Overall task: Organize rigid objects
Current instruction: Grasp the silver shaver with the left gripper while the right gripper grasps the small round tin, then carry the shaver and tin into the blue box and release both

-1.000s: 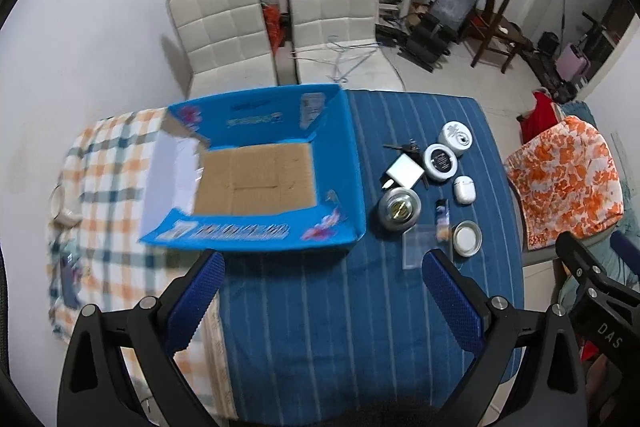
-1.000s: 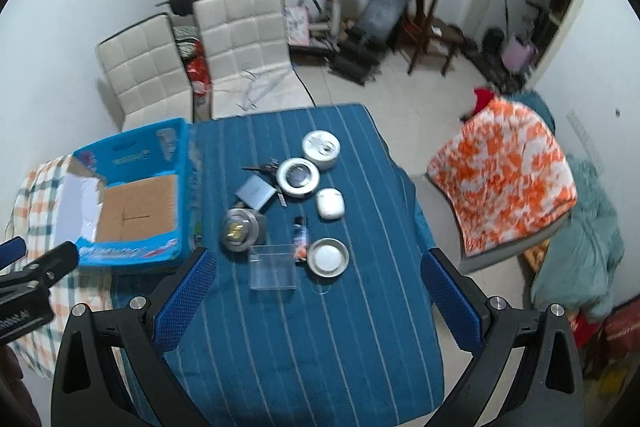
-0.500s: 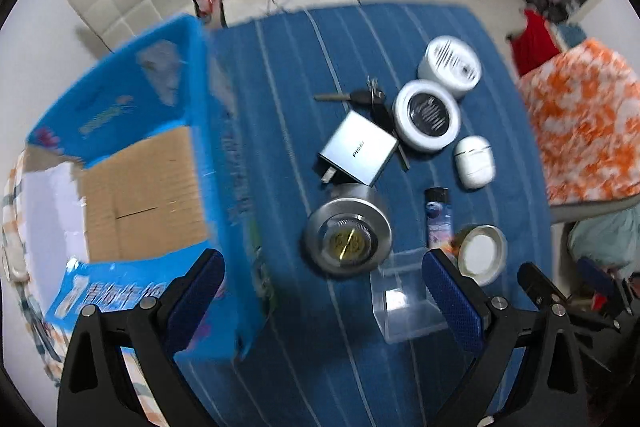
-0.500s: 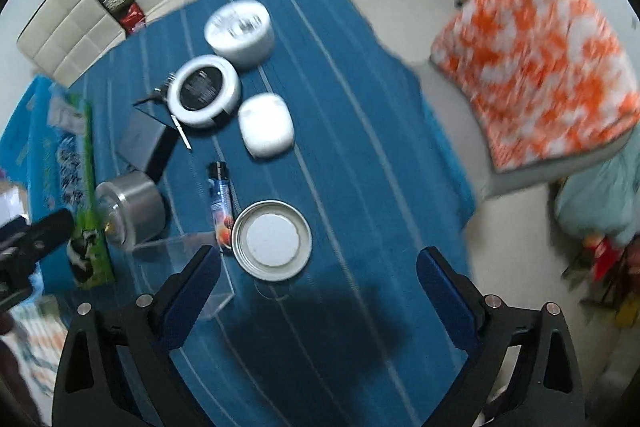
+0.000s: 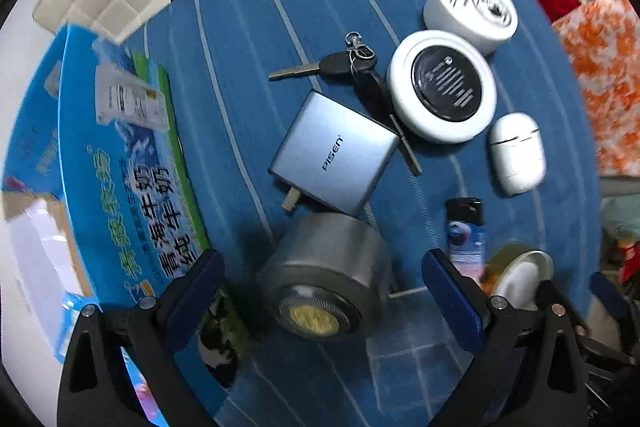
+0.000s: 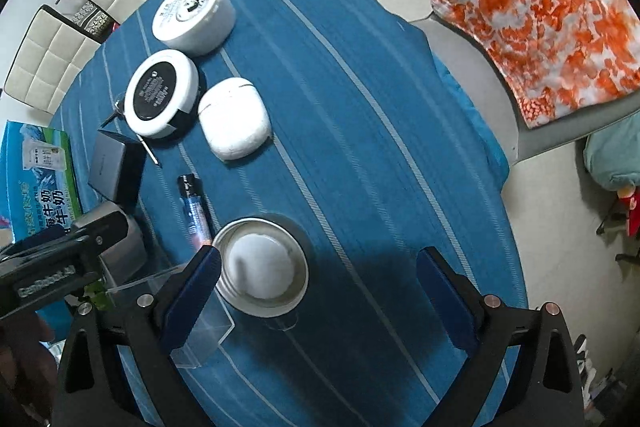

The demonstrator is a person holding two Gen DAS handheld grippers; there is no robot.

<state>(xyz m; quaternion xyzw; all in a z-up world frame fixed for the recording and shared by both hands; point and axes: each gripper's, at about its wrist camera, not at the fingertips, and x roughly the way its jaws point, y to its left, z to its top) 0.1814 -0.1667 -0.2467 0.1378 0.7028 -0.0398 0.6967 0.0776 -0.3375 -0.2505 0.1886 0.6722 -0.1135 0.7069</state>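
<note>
Blue-padded left gripper gapes wide — straddling silver tin.

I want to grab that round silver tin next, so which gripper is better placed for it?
Probably the left gripper: its open jaws already straddle the round silver tin. The right gripper, also open, sits over the shallow metal lid instead.

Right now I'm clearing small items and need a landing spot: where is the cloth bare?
Bare: the blue cloth right of the earbud case and tin. Crowded: between the milk carton box and earbud case.
</note>
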